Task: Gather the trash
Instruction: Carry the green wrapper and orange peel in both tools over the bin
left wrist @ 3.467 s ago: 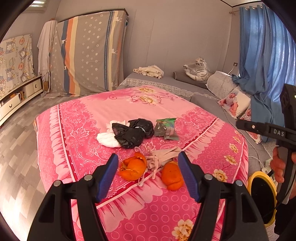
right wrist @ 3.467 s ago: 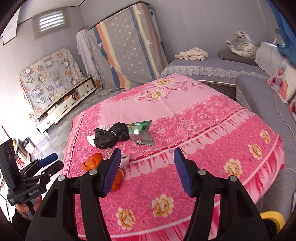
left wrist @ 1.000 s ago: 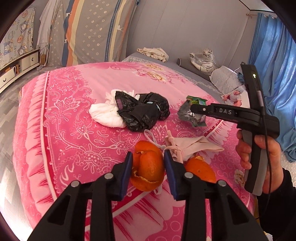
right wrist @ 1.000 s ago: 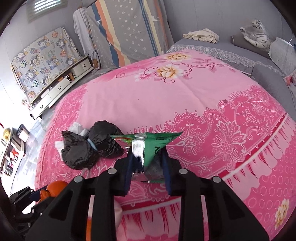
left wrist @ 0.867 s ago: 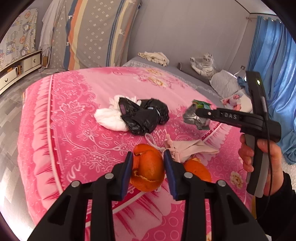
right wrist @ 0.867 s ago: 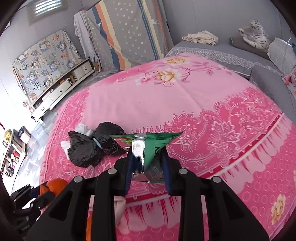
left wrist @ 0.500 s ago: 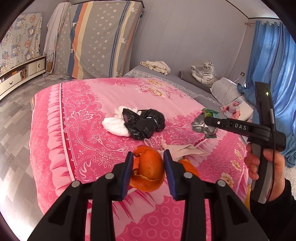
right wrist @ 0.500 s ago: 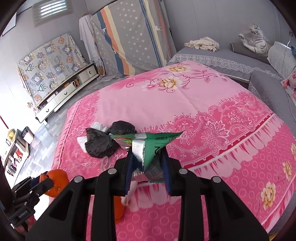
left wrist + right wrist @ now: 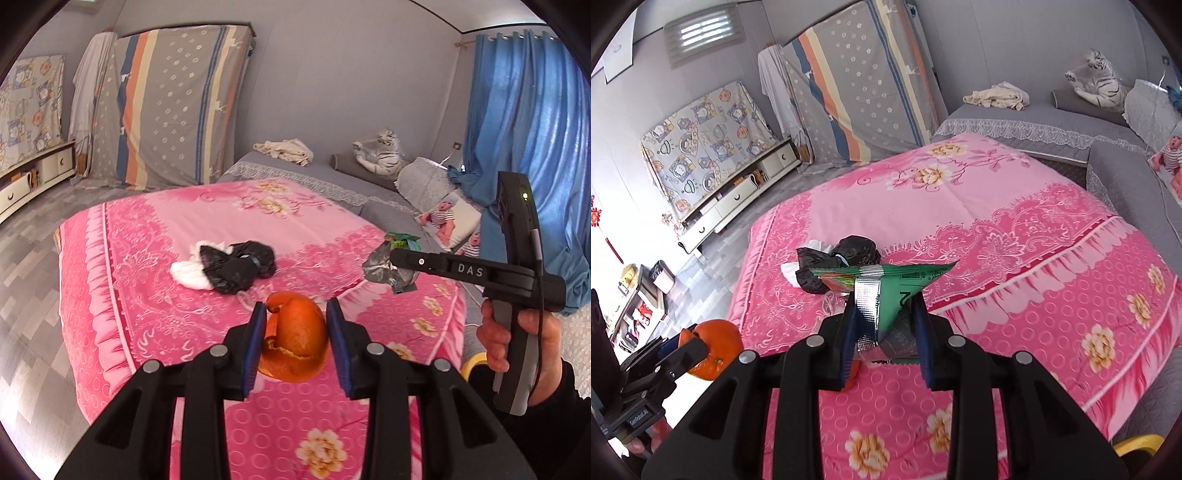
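**Q:** where's the trash rn vs the claws?

**A:** left gripper (image 9: 295, 338) is clamped on an orange peel (image 9: 295, 341), peel sits right btwn the blue pads (image 9: 255, 341), lifted clear above the near edge of the pink bedspread (image 9: 155, 229). right gripper (image 9: 884, 336) is squeezed onto a green snack wrapper (image 9: 892, 291) w/ a silver foil strip, also held up over the bedspread's near edge, off to the right of the peel.

**Q:** anything still on the bed?

**A:** yep, black plastic bag (image 9: 240, 266) tied in a knot, lying on the bedspread approx mid-bed, touching some white tissue (image 9: 188, 271) on its left side. well apart from both claws.

**Q:** any readable text?

**A:** "DAS" in white on the right gripper's black body, seen from the left wrist cam. wrapper has a big partial letter + fine print and a barcode-ish bit, too small to read tbh. label on the left gripper's body is too small too.
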{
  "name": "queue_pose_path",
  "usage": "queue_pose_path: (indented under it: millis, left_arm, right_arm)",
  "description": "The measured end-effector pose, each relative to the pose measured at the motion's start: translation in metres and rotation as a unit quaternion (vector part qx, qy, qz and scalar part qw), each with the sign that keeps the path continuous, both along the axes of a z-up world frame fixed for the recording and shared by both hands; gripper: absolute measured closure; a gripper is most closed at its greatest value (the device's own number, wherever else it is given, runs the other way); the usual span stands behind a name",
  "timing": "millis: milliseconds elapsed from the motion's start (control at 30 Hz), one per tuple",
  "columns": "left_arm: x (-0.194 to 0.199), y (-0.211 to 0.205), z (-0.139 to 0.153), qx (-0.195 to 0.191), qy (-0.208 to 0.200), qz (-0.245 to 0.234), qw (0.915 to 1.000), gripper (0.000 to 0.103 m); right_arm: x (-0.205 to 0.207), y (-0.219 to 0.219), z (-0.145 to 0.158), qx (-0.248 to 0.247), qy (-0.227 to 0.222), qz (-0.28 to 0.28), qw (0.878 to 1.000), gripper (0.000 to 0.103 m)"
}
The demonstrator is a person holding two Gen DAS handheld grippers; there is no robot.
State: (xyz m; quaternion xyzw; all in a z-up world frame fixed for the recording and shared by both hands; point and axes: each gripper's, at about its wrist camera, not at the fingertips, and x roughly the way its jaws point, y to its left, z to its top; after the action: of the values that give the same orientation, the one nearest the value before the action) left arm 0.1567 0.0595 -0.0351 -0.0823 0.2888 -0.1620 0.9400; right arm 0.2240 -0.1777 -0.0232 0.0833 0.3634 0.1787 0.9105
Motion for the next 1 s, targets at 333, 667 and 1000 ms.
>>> queue_pose_path:
  millis: [333,667,1000]
  left_arm:
    - [-0.03,-0.035,0.026,0.019,-0.038,-0.036,0.9984,0.071]
    - [-0.051,-0.07,0.043,0.029,-0.061,-0.076,0.9948,0.084]
    - [-0.053,-0.112,0.049,0.027,-0.066,-0.127,0.9893,0.091]
  right_arm:
    - [-0.052,-0.036,0.031,0.01,-0.045,-0.017,0.999,0.076]
    - [-0.098,-0.082,0.049,0.014,-0.083,-0.063,0.994,0.076]
    - [-0.138,-0.129,0.051,0.022,-0.099,-0.114,0.988,0.076]
